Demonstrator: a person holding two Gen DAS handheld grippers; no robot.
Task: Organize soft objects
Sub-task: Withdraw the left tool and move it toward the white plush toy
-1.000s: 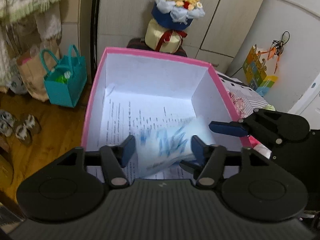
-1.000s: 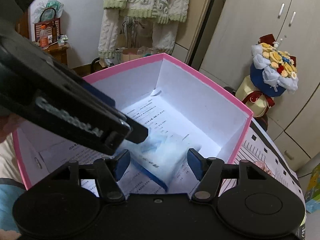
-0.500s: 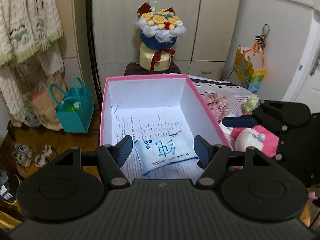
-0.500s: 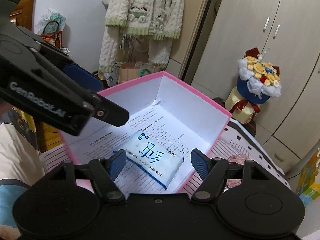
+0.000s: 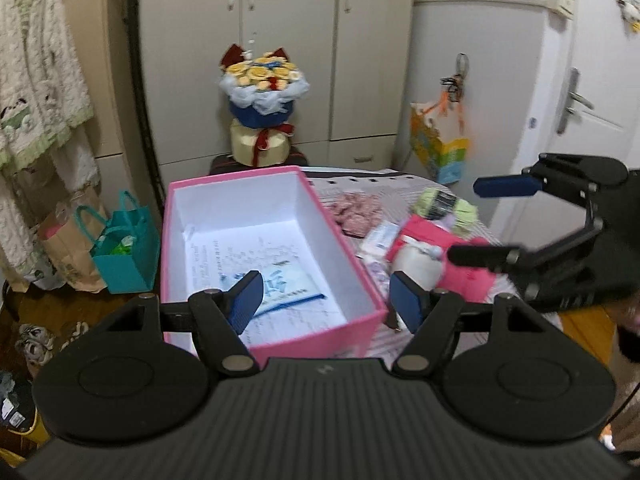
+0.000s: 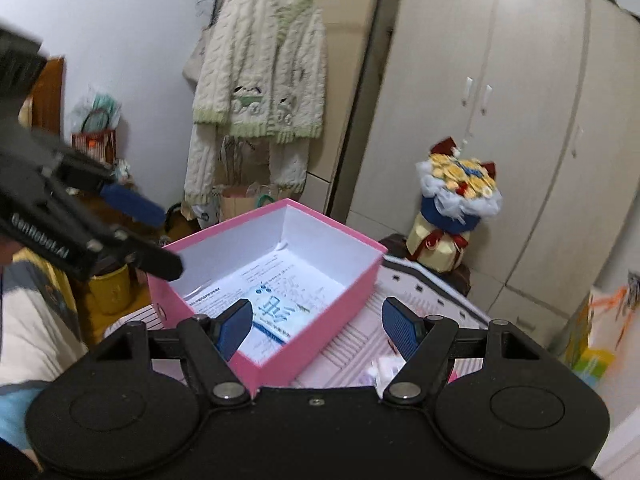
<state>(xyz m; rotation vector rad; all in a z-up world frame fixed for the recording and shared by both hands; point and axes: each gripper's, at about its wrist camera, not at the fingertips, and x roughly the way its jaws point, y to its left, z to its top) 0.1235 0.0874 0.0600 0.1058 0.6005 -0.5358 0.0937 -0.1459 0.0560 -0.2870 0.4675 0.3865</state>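
tissue pack (image 5: 290,286) lying flat inside pink box (image 5: 344,248), on printed paper (image 5: 224,256) | left gripper (image 5: 326,300) hovering above box, jaws spread, gripping nothing | right gripper (image 6: 316,326) likewise spread, carrying nothing

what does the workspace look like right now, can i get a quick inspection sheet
surface: striped cover, box and loose soft things on it
job's things: pink box open, tissue pack lying flat inside on a printed sheet; beside the box a pink scrunchie, green yarn, a white and pink soft toy
clutter: small packet between box and toy
grippers: left claw open, empty; right claw open, empty
cables: nothing seen
surroundings: wardrobe, bouquet, teal bag, hanging cardigan, door
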